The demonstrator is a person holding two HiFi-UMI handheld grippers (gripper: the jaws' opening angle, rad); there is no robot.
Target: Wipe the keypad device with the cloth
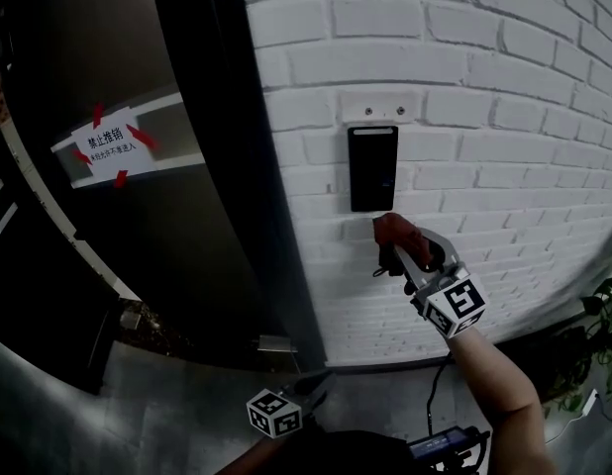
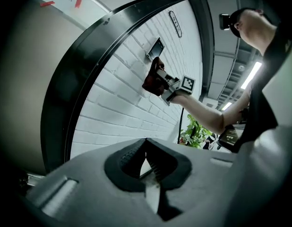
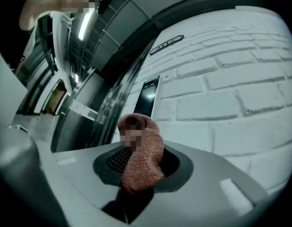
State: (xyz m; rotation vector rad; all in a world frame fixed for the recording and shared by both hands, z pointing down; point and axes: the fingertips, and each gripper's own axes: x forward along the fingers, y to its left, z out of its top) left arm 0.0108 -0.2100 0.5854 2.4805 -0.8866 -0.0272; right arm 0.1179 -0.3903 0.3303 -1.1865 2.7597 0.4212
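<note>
The keypad device is a black upright panel fixed to the white brick wall. It also shows in the left gripper view as keypad device and in the right gripper view as keypad device. My right gripper is shut on a red-brown cloth, held close to the wall just under the keypad's lower edge. The cloth bulges up from between the jaws. My left gripper hangs low near my body, away from the wall, its jaws closed tip to tip on nothing.
A dark glass door stands left of the wall, with a paper notice taped to its bar. A small plaque is mounted above the keypad. A potted plant sits at the right, and a cable hangs under my right arm.
</note>
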